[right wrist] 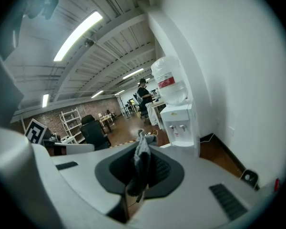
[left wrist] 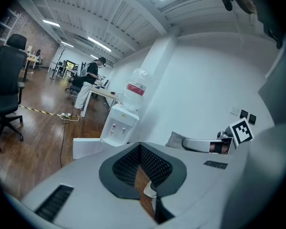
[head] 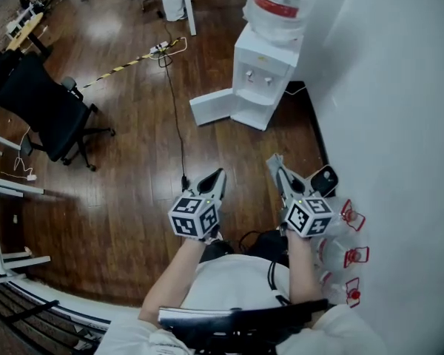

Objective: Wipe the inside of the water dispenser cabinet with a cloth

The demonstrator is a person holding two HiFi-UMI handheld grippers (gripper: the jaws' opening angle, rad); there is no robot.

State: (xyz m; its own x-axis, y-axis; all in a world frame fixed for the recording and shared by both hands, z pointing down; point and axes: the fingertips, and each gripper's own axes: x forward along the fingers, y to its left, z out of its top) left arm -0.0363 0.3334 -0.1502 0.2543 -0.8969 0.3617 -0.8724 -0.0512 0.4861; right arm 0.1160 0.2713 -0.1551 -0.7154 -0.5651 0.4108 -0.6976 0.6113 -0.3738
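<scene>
A white water dispenser (head: 263, 72) with a bottle on top stands against the wall some way ahead. Its lower cabinet door (head: 211, 107) is swung open to the left. It also shows in the left gripper view as the dispenser (left wrist: 119, 123) and in the right gripper view as the dispenser (right wrist: 178, 123). My right gripper (head: 277, 170) is shut on a grey cloth (right wrist: 142, 151), which sticks up past the fingertips. The left gripper (head: 211, 183) is shut, with nothing in it. Both are held low over the wooden floor, well short of the dispenser.
A black office chair (head: 48, 109) stands at the left. A black cable (head: 174, 117) runs along the floor from a power strip (head: 163, 48). Several water bottles with red handles (head: 348, 254) lie by the white wall (head: 399, 124) at my right. A white desk frame (head: 0, 220) is at the far left.
</scene>
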